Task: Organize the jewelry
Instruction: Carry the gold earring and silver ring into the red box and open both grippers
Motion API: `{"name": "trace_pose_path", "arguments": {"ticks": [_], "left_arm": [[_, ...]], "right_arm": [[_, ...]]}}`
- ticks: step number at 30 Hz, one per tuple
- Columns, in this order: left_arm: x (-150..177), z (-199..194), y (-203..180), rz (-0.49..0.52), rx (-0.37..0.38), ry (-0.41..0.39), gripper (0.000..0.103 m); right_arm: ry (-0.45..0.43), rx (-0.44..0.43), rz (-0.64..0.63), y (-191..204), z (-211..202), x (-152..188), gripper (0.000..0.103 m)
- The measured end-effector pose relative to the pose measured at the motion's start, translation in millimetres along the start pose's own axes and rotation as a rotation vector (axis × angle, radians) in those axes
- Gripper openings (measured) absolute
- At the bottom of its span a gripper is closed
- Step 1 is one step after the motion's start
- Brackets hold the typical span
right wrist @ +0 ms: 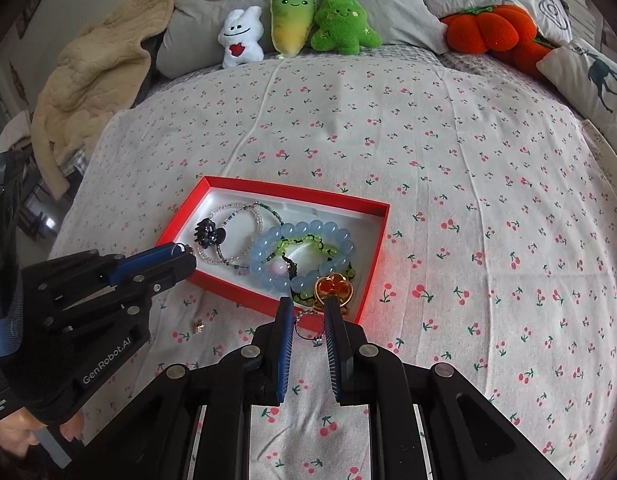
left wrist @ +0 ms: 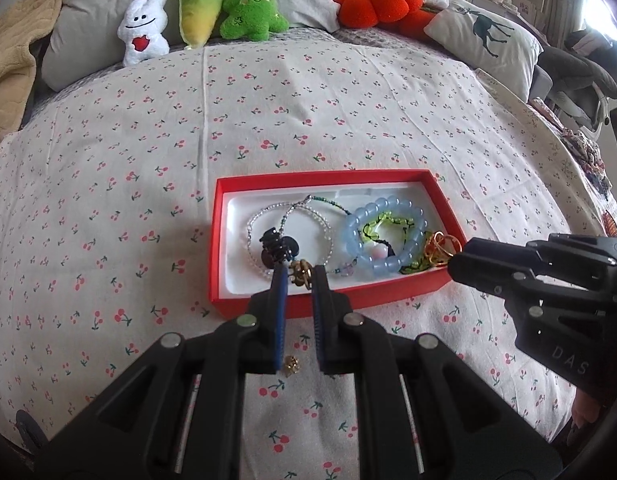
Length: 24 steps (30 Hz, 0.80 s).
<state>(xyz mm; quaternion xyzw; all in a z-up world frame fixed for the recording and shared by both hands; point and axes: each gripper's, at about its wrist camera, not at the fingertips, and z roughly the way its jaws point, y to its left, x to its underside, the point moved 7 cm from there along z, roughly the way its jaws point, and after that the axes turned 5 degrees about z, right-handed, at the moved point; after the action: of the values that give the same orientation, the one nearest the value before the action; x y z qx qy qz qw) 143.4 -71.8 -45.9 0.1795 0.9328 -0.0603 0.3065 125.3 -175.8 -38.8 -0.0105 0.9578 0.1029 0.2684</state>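
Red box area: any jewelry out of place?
Yes. One small gold piece lies on the cherry-print sheet outside the red box, near its front edge; the other jewelry sits inside.

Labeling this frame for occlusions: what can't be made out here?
- Left wrist view: the gold charm sits between the left gripper fingers; contact unclear.
- Left wrist view: the gold brooch is partly hidden by the right gripper.
- Both views: the small gold piece on the bedsheet is too small to identify.
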Motion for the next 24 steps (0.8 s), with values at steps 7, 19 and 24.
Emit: {"name": "trace_pose_path", "arguments": {"ticks": [7, 19, 24], "left_arm": [[-8.4, 18.1, -2.0, -0.006, 0.014, 0.004, 0.013], [-11.5, 2.6, -9.1, -0.004, 0.059, -0.006, 0.018], [-5.8, -11.0, 1.5, -0.012, 0.027, -0.007, 0.024]], "right_arm": [[-0.010, -0.004, 0.026, -7.8, 7.2, -9.0, 0.016], [-0.008, -0.016, 0.041, -11.1, 12.4, -16.5, 0.016], [-0.015, -0.022, 0.050, -10.3, 14.3, -22.1, 0.016]]}}
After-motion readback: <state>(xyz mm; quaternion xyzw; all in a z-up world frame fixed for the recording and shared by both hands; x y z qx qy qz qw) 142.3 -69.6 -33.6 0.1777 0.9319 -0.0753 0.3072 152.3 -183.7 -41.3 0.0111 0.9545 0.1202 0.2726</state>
